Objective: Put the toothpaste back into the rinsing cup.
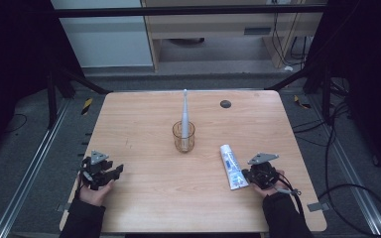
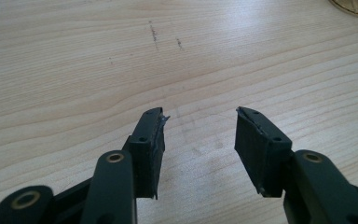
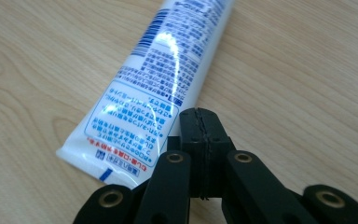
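Note:
A clear cup (image 1: 184,137) stands at the middle of the wooden table (image 1: 144,198), and a white toothbrush (image 1: 185,111) rests upright in it. A white and blue toothpaste tube (image 1: 232,166) lies flat to the right of the cup. My right gripper (image 1: 245,173) sits just right of the tube's flat end. In the right gripper view its jaws (image 3: 200,112) are shut against each other with nothing between them, beside the tube (image 3: 158,79). My left gripper (image 1: 116,171) rests near the table's left edge. It stands open (image 2: 199,114) over bare wood.
A small black round disc (image 1: 225,104) is set in the table near its back edge. The cup's base (image 2: 354,5) peeks into the top right corner of the left gripper view. Dark floor, rails and cables surround the table.

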A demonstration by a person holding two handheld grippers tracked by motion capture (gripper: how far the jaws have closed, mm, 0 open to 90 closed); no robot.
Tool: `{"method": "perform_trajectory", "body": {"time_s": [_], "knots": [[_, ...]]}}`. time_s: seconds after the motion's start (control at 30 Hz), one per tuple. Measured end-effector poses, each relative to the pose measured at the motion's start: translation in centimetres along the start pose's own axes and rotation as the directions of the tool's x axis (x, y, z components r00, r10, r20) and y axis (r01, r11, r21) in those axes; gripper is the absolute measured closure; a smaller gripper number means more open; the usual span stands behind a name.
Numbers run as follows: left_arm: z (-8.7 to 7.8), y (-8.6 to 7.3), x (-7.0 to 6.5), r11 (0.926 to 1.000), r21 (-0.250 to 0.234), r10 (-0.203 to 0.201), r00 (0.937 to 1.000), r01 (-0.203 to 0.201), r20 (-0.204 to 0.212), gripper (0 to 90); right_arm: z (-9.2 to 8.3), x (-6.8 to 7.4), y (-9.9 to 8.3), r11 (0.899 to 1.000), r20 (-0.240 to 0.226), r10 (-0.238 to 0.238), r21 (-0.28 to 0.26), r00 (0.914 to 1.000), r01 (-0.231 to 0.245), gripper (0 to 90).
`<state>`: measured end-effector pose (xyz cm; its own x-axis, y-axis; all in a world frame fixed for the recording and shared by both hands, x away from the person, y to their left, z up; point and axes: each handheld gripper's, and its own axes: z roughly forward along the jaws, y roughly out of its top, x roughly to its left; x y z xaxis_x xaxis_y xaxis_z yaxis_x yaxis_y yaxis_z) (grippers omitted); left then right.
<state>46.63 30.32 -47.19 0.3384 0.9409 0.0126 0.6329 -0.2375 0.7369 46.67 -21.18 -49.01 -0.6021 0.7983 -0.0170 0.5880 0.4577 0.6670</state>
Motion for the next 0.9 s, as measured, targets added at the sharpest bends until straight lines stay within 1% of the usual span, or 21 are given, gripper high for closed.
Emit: {"method": "perform_trajectory", "body": {"time_s": [0.03,0.27,0.4,0.57,0.67,0.7,0.83,0.9], "knots": [[0.0,0.0,0.0,1.0,0.0,-0.001,1.0,0.001,0.0,51.6,0.0,0.2,0.0,1.0,-0.005,-0.008,-0.002,1.0,0.008,90.0],[0.0,0.0,0.0,1.0,0.001,-0.002,1.0,0.002,-0.002,51.6,-0.3,1.9,0.2,0.999,-0.058,-0.026,-0.024,0.998,0.025,90.0],[0.0,0.0,0.0,1.0,0.001,-0.002,1.0,0.002,-0.003,51.5,-0.1,2.8,0.3,0.999,-0.087,-0.038,-0.025,0.9955,0.036,90.0],[0.0,0.0,-0.1,1.0,0.003,0.002,1.0,-0.002,-0.003,51.5,0.4,3.7,0.7,0.998,-0.112,-0.048,-0.032,0.9926,0.045,90.0],[0.0,0.0,-0.1,1.0,0.003,0.004,1.0,-0.004,-0.002,51.5,0.6,4.1,1.0,0.998,-0.117,-0.054,-0.033,0.9916,0.051,90.0],[0.1,0.0,-0.1,1.0,0.004,0.005,1.0,-0.005,-0.002,51.5,0.7,4.2,1.0,0.998,-0.126,-0.057,-0.035,0.9904,0.053,90.0],[0.0,0.0,-0.1,1.0,0.002,0.006,1.0,-0.006,-0.003,51.5,1.0,4.5,1.3,0.998,-0.126,-0.061,-0.037,0.9901,0.056,90.0],[0.1,0.0,-0.1,1.0,0.003,0.005,1.0,-0.005,-0.002,51.5,1.2,4.6,1.4,0.998,-0.127,-0.055,-0.044,0.9903,0.05,90.0]]}}
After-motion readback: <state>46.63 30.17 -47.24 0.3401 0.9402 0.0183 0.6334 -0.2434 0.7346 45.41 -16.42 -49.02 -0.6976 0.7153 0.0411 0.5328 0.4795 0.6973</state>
